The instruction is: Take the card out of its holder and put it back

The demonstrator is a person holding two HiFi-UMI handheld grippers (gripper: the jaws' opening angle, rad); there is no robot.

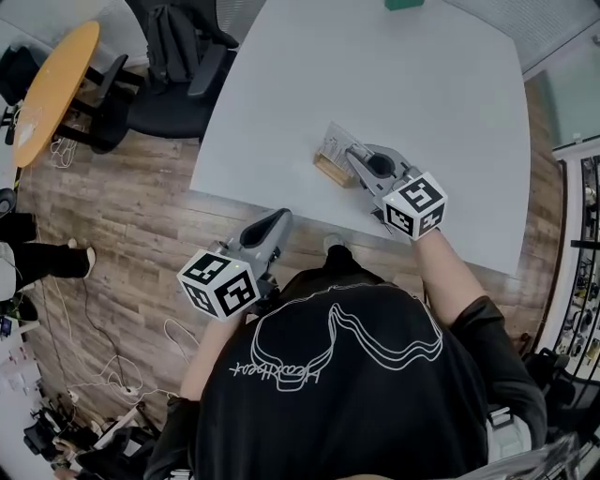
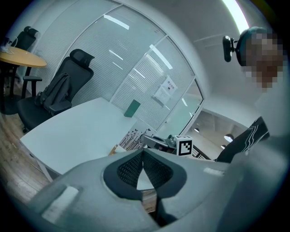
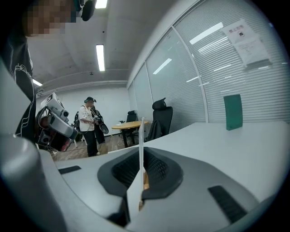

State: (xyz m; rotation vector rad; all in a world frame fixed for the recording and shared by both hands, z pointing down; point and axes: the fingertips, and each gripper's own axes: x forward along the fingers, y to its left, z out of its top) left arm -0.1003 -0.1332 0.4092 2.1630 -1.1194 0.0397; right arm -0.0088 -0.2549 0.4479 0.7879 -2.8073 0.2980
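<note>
In the head view my right gripper (image 1: 353, 156) is over the near part of the white table (image 1: 422, 84). It is shut on the patterned white card (image 1: 333, 142), which stands just above the small wooden holder (image 1: 329, 172). In the right gripper view the card (image 3: 141, 136) shows edge-on, pinched between the shut jaws of the right gripper (image 3: 141, 170). My left gripper (image 1: 281, 218) hangs off the table's near edge above the floor. Its jaws are shut with nothing between them (image 2: 143, 156). In the left gripper view, the card (image 2: 130, 138) and holder (image 2: 114, 149) lie ahead.
A green box (image 1: 408, 4) stands at the table's far edge, also seen as a green box (image 3: 233, 111) in the right gripper view. A black office chair (image 1: 173, 75) and a round yellow table (image 1: 52, 80) stand to the left. A person (image 3: 90, 124) stands farther back.
</note>
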